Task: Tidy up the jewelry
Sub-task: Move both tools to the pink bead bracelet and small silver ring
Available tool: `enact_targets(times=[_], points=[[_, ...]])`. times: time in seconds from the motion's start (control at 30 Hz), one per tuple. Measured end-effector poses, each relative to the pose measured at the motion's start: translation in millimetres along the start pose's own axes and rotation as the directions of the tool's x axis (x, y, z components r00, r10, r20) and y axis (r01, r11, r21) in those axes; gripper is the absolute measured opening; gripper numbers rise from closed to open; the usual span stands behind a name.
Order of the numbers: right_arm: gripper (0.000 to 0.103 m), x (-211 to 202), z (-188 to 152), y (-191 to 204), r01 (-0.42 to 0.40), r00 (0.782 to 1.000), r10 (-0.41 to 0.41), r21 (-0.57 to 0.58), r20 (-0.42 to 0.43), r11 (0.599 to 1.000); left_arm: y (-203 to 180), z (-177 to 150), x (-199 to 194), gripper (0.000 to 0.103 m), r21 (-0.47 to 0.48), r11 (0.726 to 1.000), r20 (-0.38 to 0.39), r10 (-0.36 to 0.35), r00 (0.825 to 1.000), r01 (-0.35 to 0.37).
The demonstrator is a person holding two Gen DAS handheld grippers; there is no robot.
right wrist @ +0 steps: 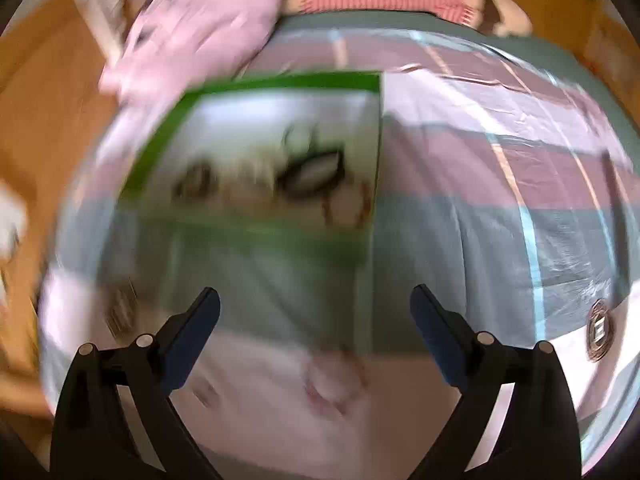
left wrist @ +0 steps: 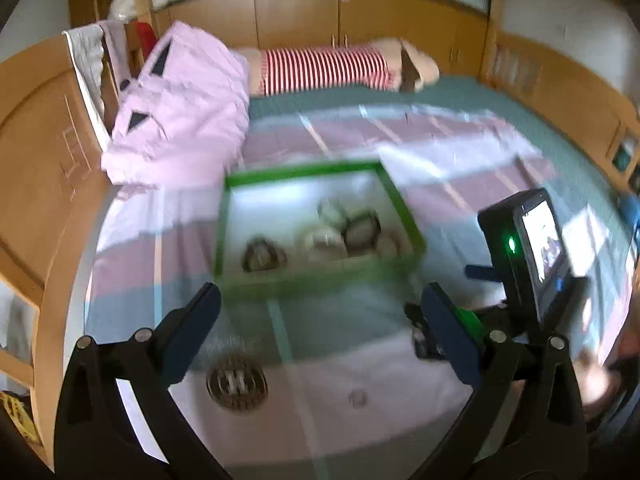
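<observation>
Left gripper [left wrist: 320, 300] is hovering spread and empty over the striped pink-and-grey bedspread [left wrist: 440, 168]; right gripper [right wrist: 316, 300] likewise spread, empty; green-rimmed shallow box [left wrist: 320, 276] is holding several blurred bracelets [left wrist: 320, 240]; round dark beaded bracelet [left wrist: 236, 384] is lying on bedspread near left finger.

Each black claw [left wrist: 320, 308] has navy pads [right wrist: 192, 336] and silver screws.

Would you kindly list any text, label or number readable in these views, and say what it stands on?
None can be read with confidence.
Round dark medallion on the bedspread: a central emblem, too blurred to read.
Screen of the right gripper's camera: an image only, no legible text.
Green-rimmed box: no lettering visible.
</observation>
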State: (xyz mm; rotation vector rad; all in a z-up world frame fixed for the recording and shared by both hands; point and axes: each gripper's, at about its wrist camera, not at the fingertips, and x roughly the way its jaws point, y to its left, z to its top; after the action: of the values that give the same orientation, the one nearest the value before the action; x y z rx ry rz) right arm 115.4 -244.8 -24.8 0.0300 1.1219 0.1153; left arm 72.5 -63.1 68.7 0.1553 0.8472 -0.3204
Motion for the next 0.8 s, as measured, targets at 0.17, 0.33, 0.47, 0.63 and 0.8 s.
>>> enact_targets(times=[0.17, 0.33, 0.47, 0.63, 0.8], points=[[0.096, 28, -56, -14, 0.057, 0.981, -0.059, -0.017, -0.183, 0.998, -2, -70, 56, 0.101, -0.048, 0.998, -0.236, -0.050, 0.970, 0.040], [0.096, 31, -49, -30, -0.055, 0.980, 0.080, 0.133, -0.184, 0.990, 3, -98, 93, 0.101, -0.106, 0.994, -0.360, -0.043, 0.932, 0.004], [0.096, 31, -42, -16, -0.081, 0.978, 0.101, 0.111, -0.184, 0.991, 3, -96, 97, 0.101, -0.183, 0.979, -0.343, -0.153, 0.927, 0.094], [0.096, 45, -47, -14, -0.066, 0.969, 0.090, 0.112, -0.229, 0.992, -15, -96, 105, 0.093, -0.145, 0.981, -0.367, -0.175, 0.913, 0.130], [0.094, 59, -45, -26, -0.115, 0.951, 0.166, 0.199, -0.260, 0.973, -26, -99, 118, 0.062, -0.083, 0.991, -0.428, -0.134, 0.894, 0.109]])
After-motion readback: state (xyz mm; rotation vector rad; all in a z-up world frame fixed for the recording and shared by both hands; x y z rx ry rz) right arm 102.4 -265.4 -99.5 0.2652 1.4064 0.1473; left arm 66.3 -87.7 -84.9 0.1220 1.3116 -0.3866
